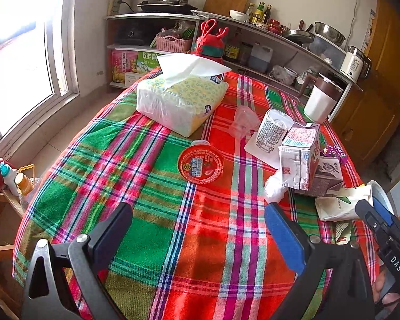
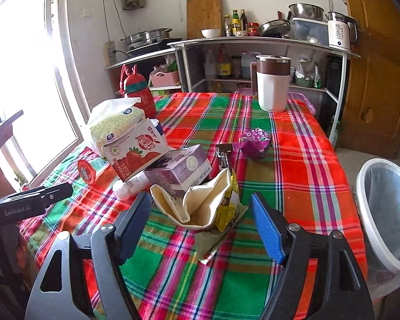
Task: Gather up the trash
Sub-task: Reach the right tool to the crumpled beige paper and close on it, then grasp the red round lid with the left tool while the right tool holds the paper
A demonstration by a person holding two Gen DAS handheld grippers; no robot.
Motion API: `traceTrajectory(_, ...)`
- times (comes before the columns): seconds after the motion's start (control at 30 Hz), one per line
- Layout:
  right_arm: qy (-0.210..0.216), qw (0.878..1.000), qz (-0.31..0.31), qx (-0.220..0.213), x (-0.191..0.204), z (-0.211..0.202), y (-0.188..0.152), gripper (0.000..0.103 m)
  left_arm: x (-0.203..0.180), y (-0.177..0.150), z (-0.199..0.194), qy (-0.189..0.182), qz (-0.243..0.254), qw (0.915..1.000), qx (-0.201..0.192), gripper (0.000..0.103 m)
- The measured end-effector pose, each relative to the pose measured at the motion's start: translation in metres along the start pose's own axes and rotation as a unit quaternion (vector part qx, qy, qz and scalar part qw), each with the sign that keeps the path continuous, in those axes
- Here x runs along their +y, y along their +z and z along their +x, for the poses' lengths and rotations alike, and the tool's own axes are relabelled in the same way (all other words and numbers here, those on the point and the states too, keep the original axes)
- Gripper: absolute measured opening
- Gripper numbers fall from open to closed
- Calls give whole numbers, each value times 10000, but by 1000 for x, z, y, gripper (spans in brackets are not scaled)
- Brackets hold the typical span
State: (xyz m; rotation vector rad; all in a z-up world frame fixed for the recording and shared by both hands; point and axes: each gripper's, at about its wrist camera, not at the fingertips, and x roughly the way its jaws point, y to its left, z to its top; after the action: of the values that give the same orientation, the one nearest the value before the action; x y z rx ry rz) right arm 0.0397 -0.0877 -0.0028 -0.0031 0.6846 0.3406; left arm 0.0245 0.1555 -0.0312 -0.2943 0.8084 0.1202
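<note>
Plaid tablecloth fills both views under the fingers. Big tissue pack sits well ahead of the left gripper, a touch to its left finger's side. Off the table edge, beyond the right gripper's blue finger, there's the white trash bin, lined and open.

Now the trash: the strawberry milk carton leans on the purple carton just ahead of the right gripper's dark finger. Right between the right gripper's fingers, slightly past the tips, stands the crumpled cream-and-yellow snack bag. Jaws spread wide around it, pads not touching, nothing gripped. Farther ahead, a purple wrapper.

Left gripper: jaws wide apart, empty, only cloth between them. Ahead of it lies the red jelly cup, lid facing up; a crumpled white wad lies just ahead of its blue fingertip; a clear plastic cup and a tipped white cup beyond.
</note>
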Motion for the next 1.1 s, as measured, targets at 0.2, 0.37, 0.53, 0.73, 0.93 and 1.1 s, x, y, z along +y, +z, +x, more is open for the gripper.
traceTrajectory(0.2, 74, 9999, 72, 36, -1, 2, 0, 43, 7, 6, 11, -225, -230, 9994, 151, 100)
traceTrajectory(0.37, 130, 9998, 151, -6, -4, -1, -1, 29, 9, 10, 19, -235, -220, 9993, 197, 99)
traceTrajectory(0.53, 207, 9995, 215, -74, -4, -7, -2, 25, 13, 18, 29, -93, -188, 9996, 199, 99)
traceTrajectory(0.73, 271, 9993, 248, -116, -4, -14, -5, 24, 13, 29, 42, 106, -150, 9997, 170, 98)
traceTrajectory(0.93, 295, 9990, 303, -115, -8, -17, -6, 24, 14, 35, 54, 248, -136, 9993, 228, 89)
traceTrajectory(1.1, 309, 9989, 329, -124, -10, -19, -6, 24, 11, 34, 59, 289, -167, 9991, 257, 73)
